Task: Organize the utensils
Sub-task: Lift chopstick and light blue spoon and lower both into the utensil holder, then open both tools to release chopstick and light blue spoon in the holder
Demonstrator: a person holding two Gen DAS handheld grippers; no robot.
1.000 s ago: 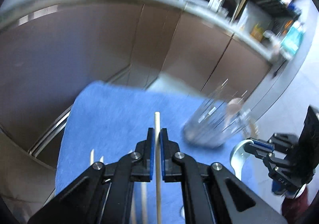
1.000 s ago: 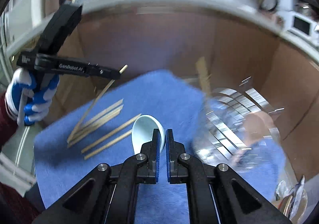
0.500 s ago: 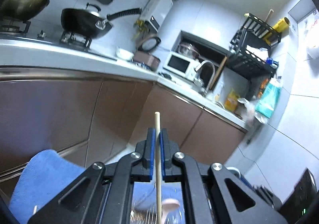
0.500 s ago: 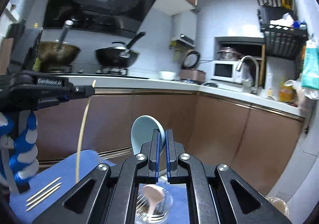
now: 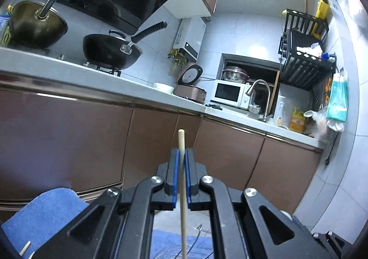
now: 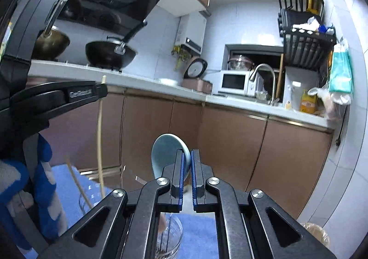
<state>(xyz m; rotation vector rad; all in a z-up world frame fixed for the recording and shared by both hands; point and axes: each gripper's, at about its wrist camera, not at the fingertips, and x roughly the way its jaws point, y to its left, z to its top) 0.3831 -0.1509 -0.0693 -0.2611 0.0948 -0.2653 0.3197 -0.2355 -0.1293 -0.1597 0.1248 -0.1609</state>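
My left gripper (image 5: 181,155) is shut on a wooden chopstick (image 5: 182,201) that stands upright, its lower end reaching down toward a clear glass cup (image 5: 195,242) below. In the right wrist view the left gripper (image 6: 101,92) holds that chopstick (image 6: 100,139) at upper left. My right gripper (image 6: 186,162) is shut on a pale blue spoon (image 6: 166,153), bowl end up, over the glass cup (image 6: 170,236), which holds a pink utensil. Another chopstick (image 6: 78,186) leans in the cup.
A blue towel (image 5: 46,210) covers the work surface, with loose chopstick ends (image 5: 24,247) at lower left. Brown cabinets (image 6: 230,150) and a countertop with pans, a rice cooker, a microwave and a sink stand behind.
Both grippers have tilted up from looking down at the towel to level. The chopstick and spoon now stand upright over the glass cup.
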